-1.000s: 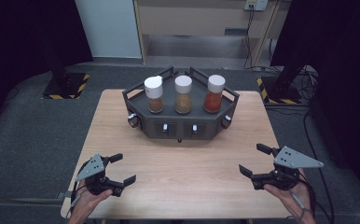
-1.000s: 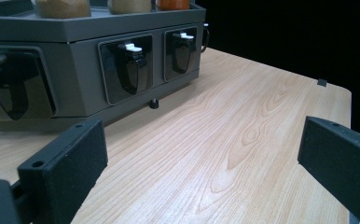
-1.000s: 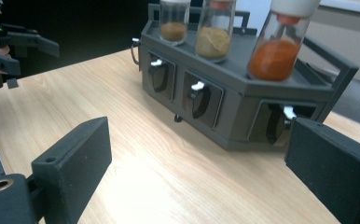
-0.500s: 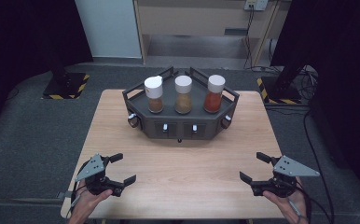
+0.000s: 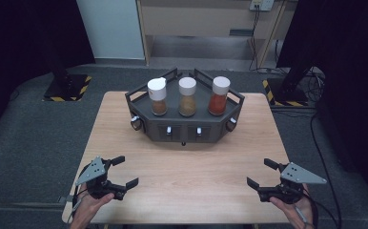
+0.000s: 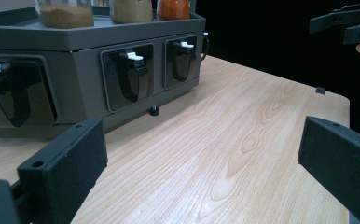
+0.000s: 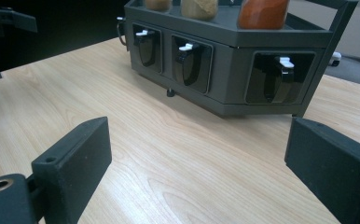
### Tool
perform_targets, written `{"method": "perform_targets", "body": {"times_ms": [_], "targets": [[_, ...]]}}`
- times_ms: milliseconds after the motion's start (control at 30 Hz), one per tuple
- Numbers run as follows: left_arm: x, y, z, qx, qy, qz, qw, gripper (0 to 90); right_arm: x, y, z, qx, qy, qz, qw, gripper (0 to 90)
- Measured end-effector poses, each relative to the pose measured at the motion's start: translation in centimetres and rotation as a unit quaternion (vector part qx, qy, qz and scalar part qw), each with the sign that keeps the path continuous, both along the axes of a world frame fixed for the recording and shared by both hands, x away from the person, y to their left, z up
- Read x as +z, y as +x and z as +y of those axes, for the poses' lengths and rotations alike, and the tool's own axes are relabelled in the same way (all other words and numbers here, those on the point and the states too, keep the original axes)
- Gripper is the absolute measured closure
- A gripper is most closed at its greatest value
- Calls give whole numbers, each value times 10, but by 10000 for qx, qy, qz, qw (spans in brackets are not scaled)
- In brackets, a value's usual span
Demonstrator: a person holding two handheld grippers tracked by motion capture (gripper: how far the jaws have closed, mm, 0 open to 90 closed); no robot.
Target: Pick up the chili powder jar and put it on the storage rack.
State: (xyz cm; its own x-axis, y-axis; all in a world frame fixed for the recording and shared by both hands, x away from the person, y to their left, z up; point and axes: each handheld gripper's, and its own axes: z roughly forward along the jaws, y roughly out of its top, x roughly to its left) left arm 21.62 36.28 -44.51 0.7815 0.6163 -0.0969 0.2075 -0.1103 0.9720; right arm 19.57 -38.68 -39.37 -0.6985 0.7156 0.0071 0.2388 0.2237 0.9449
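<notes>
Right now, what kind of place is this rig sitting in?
Likely a lab or data-collection studio: a lone wooden table on grey carpet, black curtains at the sides, stand bases with hazard-striped tape, and a staged spice rack.

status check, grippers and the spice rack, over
Left gripper open, empty. Right gripper open, empty. Spice rack untouched, three jars upright on top. Table between: nothing blocking.

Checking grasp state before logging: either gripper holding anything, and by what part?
Nothing held. Left gripper and right gripper both sit open over the bare table, apart from the spice rack.
</notes>
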Motion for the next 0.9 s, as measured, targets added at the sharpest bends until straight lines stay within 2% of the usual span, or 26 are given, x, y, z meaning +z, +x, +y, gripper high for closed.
{"method": "perform_targets", "body": {"times_ms": [100, 267, 400, 667, 767, 900], "targets": [[0, 0, 0, -19, -5, -33, 10000, 0, -4, -2, -1, -26, -11, -42, 10000, 78], [-3, -1, 2, 7, -116, -60, 9999, 0, -11, 1, -3, -44, -19, 11, 10000, 78], [-4, -2, 5, 18, -192, -107, 9998, 0, -15, 2, -6, -44, 157, 17, 9999, 78], [-6, -2, 5, -38, -240, -205, 9995, 0, -23, 7, -6, -111, 125, -22, 9999, 80], [-6, -1, 4, -65, -246, -235, 9994, 0, -25, 7, -8, -88, 201, -59, 9997, 79], [-7, 0, 4, -83, -255, -286, 9992, 0, -28, 10, -12, -70, 342, 17, 9994, 73]]}}
